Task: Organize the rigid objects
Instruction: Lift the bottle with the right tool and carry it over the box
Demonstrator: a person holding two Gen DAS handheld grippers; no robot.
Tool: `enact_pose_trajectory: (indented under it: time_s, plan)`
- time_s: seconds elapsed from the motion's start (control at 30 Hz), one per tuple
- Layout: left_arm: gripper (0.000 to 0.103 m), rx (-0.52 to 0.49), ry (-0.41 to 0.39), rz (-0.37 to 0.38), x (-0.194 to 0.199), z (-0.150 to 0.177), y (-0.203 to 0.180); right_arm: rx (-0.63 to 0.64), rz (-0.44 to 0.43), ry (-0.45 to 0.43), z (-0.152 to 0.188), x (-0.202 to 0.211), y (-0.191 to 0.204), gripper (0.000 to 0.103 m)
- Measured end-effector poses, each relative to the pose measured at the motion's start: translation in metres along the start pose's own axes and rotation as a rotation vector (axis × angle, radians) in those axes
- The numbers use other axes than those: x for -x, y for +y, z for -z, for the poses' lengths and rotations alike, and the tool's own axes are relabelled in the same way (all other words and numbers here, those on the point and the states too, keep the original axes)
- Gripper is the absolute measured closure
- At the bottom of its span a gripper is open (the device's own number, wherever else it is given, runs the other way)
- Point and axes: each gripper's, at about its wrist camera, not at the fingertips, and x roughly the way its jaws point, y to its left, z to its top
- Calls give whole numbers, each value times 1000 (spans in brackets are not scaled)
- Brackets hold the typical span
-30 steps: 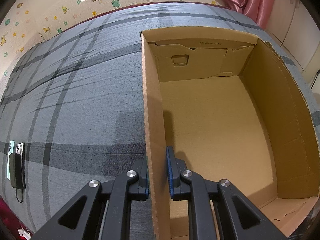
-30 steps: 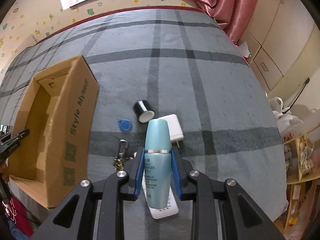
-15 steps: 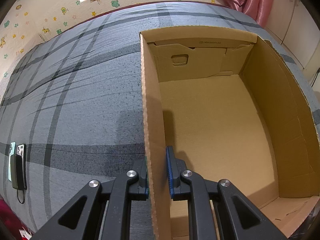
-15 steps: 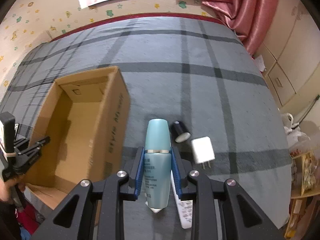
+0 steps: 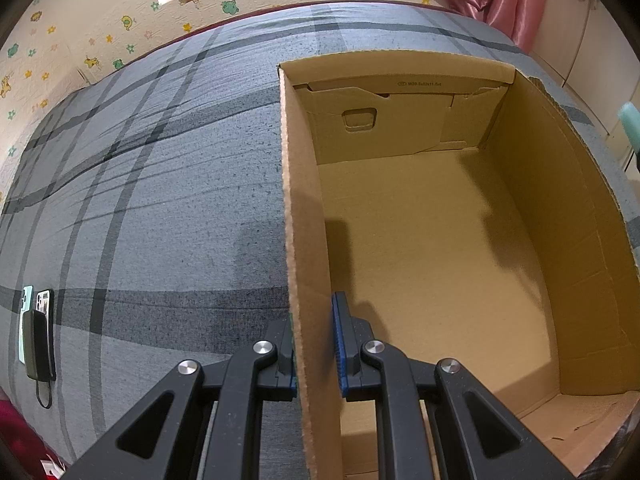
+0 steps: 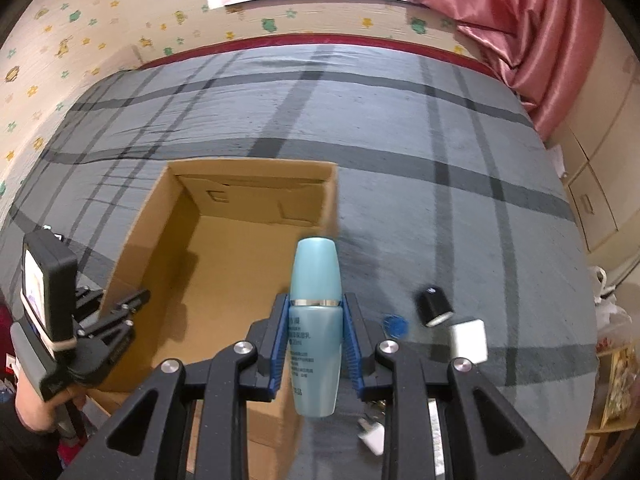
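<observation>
The right gripper (image 6: pixel 316 344) is clamped mid-body on the smooth, rigid pale-blue plastic bottle (image 6: pixel 316 320), frame centre; likely light but slippery. The left gripper (image 5: pixel 314 352) pinches the brown cardboard box (image 5: pixel 304 240) wall.

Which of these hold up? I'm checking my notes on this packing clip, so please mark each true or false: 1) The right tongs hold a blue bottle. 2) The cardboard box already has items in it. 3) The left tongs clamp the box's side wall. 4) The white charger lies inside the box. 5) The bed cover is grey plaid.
1) True: the right tongs are shut on the blue bottle.
2) False: the cardboard box shows only bare floor inside.
3) True: the left tongs grip the box's side wall.
4) False: the white charger lies on the bed cover, beside a black cap.
5) True.
</observation>
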Motion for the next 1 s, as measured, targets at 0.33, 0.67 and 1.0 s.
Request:
enact_pose_trajectory:
  time_s: [0.33, 0.67, 1.0]
  plan:
    - [89, 3, 4, 3, 0, -1, 1, 49, -50, 29, -12, -28, 44, 76]
    - [89, 4, 3, 2, 0, -1, 0, 80, -82, 79, -9, -67, 77, 76]
    - [89, 1, 5, -7, -1, -1, -1, 68, -99, 183, -3, -117, 91, 76]
